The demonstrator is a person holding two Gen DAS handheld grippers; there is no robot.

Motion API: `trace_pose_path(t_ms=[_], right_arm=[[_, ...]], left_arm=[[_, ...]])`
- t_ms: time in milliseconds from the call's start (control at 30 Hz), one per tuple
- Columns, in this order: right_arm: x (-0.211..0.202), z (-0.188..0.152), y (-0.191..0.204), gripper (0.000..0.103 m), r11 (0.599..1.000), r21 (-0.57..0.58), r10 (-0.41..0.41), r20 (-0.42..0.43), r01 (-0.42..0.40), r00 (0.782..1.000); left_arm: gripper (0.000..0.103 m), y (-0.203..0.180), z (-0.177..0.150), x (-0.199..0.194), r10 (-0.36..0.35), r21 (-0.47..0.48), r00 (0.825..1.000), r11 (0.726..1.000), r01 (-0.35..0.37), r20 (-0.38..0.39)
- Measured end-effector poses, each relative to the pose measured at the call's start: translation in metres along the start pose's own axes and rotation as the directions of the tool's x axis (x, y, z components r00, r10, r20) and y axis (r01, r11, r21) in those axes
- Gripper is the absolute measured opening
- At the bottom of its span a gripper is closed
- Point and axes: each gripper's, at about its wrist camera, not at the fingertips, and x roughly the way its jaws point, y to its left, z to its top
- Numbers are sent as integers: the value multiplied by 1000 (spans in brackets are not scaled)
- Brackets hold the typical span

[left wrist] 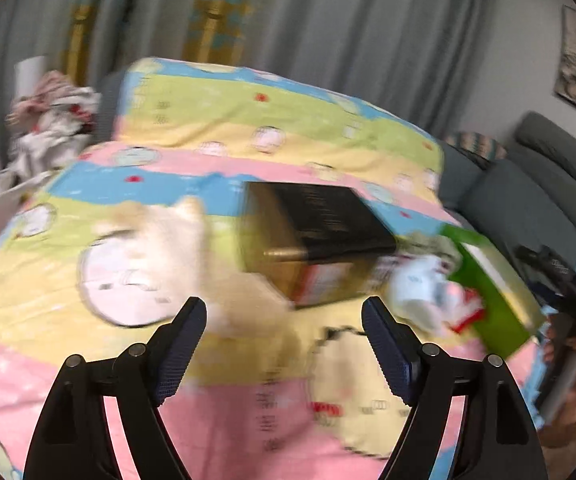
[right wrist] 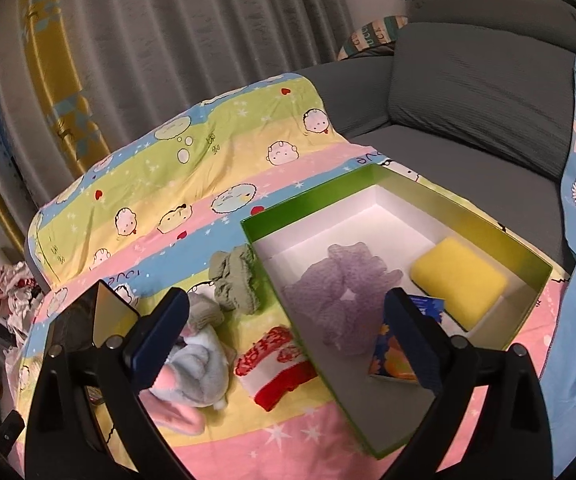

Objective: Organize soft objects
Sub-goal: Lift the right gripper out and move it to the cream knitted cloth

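Fingers of our right gripper [right wrist: 288, 336] stand spread and empty over the green box [right wrist: 272, 220], whose long axis runs away toward the quilt's [right wrist: 136, 168] far right edge; the loose socks — green [right wrist: 234, 280], red-and-white [right wrist: 276, 364] — and the grey plush [right wrist: 200, 364] lie just left of the box's near left wall, nearest this hand. Our left gripper [left wrist: 284, 344], also spread and empty, hangs over mid-quilt near a cream plush [left wrist: 156, 248]. Only its blurred view shows that plush and the dark box [left wrist: 315, 240]; only the right view shows the box's contents.
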Motion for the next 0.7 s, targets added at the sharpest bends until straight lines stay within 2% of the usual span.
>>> trace_pose_path(t_ms=[67,167,300,533,700], right_arm=[[-1,-2,9,98,1000,-13,17,2,-17,1000],[-6,-5,23,98,998,-36,42,12,-42,999],[-15,-11,47,98,991,-72,112,18,-111,994],[-58,-27,108,102,952,-200,255,105,-231,961],[-67,-45,164,102,884,-300,373,-14,-360,928]], left_arm=[[80,23,-3,2,24,-50,1000,998,-24,14],[80,54,-3,6,73,-124,997,989,-75,-20],[80,75,-2,-6,102,-183,995,978,-100,1],[80,95,2,-18,139,-210,990,968,-137,-3],[80,106,3,-22,160,-223,987,962,-158,-12]])
